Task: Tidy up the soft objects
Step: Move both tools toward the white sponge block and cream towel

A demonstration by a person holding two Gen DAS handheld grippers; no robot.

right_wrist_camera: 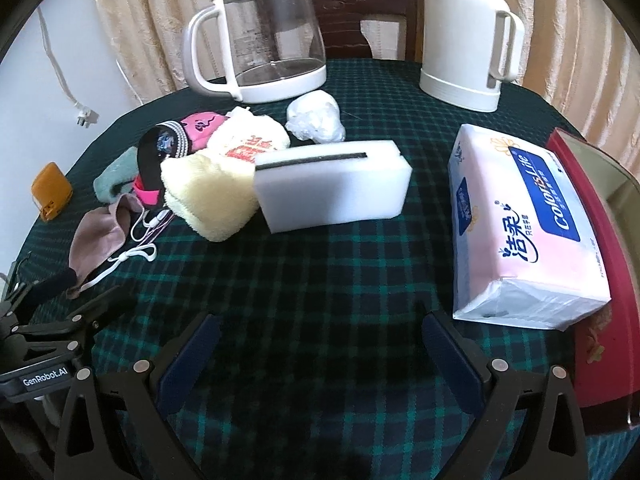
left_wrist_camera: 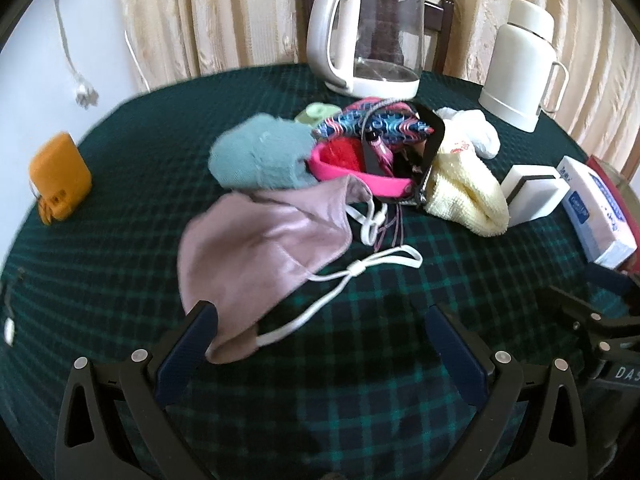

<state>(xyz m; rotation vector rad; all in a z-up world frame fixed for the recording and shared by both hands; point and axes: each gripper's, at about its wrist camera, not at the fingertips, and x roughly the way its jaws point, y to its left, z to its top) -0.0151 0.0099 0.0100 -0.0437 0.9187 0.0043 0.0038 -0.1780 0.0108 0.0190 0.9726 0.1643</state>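
Observation:
A mauve face mask [left_wrist_camera: 264, 256] with white ear loops lies on the green plaid tablecloth [left_wrist_camera: 360, 360]. Its near edge touches the left finger of my left gripper [left_wrist_camera: 320, 316], which stands open with nothing between its jaws. Behind the mask is a heap: a teal cloth [left_wrist_camera: 256, 156], a pink band, a patterned pouch [left_wrist_camera: 372, 124] and a yellow towel [left_wrist_camera: 464, 196]. My right gripper [right_wrist_camera: 320, 320] is open over bare cloth. Ahead of it lie a white sponge block [right_wrist_camera: 332, 184], the yellow towel [right_wrist_camera: 208, 200] and, to the right, a tissue pack [right_wrist_camera: 520, 232].
A glass kettle [right_wrist_camera: 260, 40] and a white thermos jug [right_wrist_camera: 464, 40] stand at the back of the table, a crumpled plastic bag [right_wrist_camera: 316, 116] in front of them. A red tray [right_wrist_camera: 624, 280] lines the right edge. An orange box [left_wrist_camera: 60, 184] sits far left.

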